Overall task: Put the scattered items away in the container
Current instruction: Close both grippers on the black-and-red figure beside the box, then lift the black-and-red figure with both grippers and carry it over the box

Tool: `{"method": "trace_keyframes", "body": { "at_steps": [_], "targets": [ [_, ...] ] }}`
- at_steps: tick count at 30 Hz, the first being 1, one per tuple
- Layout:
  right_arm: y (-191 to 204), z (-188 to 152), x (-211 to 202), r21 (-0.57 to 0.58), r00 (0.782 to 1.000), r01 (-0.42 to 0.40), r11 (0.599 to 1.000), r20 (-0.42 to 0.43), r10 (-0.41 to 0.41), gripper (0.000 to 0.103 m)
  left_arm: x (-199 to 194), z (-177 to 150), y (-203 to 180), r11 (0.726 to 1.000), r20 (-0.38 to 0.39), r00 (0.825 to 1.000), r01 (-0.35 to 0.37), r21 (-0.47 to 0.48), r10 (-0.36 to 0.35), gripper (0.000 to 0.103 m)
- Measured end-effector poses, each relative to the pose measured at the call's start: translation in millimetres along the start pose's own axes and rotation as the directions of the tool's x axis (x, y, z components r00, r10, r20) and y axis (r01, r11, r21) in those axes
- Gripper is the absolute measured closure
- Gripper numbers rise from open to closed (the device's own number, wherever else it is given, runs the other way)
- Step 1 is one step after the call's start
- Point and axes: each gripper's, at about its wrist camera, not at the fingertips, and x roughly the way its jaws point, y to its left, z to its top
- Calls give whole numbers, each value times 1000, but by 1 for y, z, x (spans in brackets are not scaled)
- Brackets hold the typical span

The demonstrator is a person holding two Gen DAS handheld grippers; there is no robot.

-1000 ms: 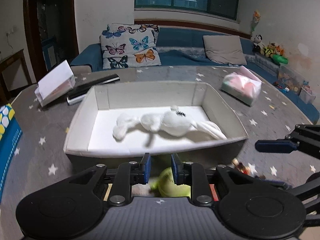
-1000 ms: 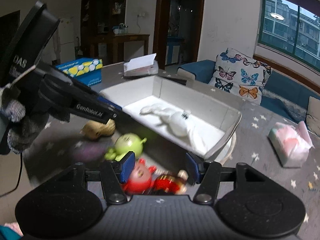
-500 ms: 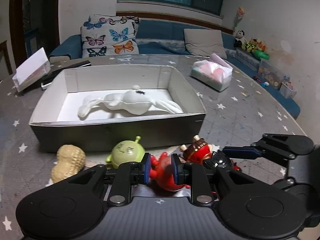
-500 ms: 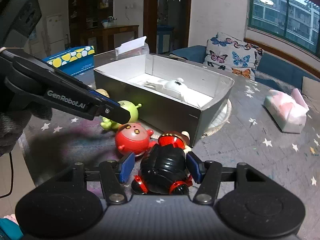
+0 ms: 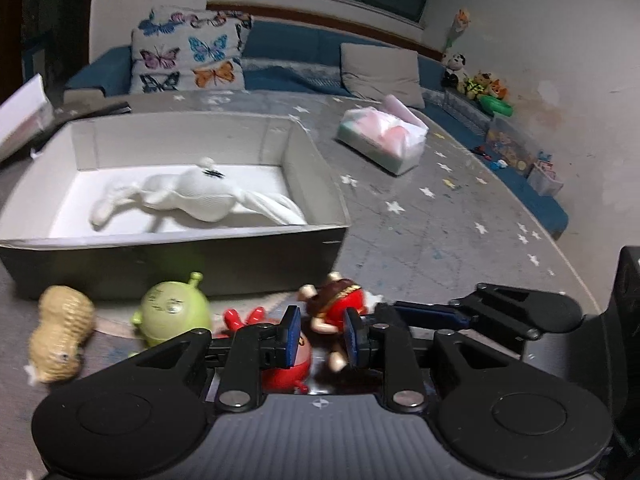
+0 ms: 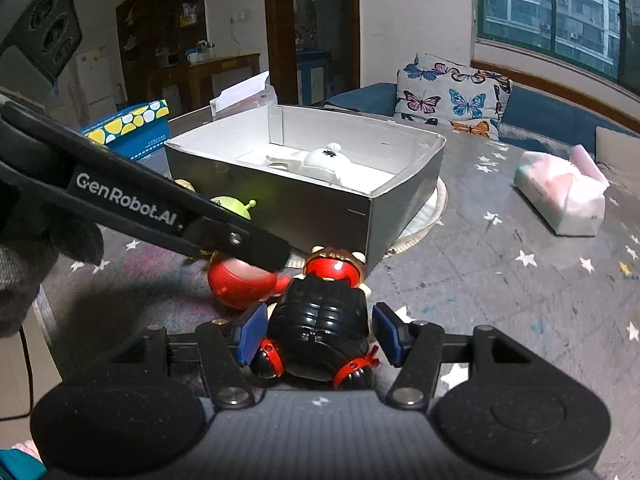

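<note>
A grey box with a white lining holds a white plush toy. In front of it lie a peanut toy, a green alien toy, a round red toy and a red-and-black figure. My left gripper is partly open, low over the red toy and the figure's head. My right gripper is open with its pads on either side of the figure's black body, not touching it.
A pink tissue pack lies on the star-patterned cloth to the right. A blue spotted box and a white paper holder stand behind the grey box. A sofa with a butterfly cushion is beyond.
Both grippers have dropped from above the box to the toys in front of it. The left gripper has shifted right, toward the figure's head. The right gripper has closed in around the figure.
</note>
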Motion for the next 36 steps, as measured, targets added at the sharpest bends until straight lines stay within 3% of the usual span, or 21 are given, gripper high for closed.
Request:
{"method": "trace_keyframes", "body": {
  "at_steps": [5, 16, 27, 36],
  "targets": [
    [-8, -3, -3, 40, 1000, -16, 999, 5, 16, 44, 10, 4, -3, 997, -47, 997, 61, -54, -64, 76],
    [-19, -6, -3, 80, 998, -60, 995, 5, 60, 43, 27, 8, 6, 970, -94, 987, 110, -215, -133, 63],
    [-29, -9, 0, 137, 996, -86, 987, 18, 84, 42, 29, 10, -5, 977, -95, 991, 72, -200, -93, 60],
    [-29, -9, 3, 133, 996, -89, 987, 19, 87, 35, 29, 7, 7, 944, -104, 989, 63, -325, -102, 59]
  ]
}}
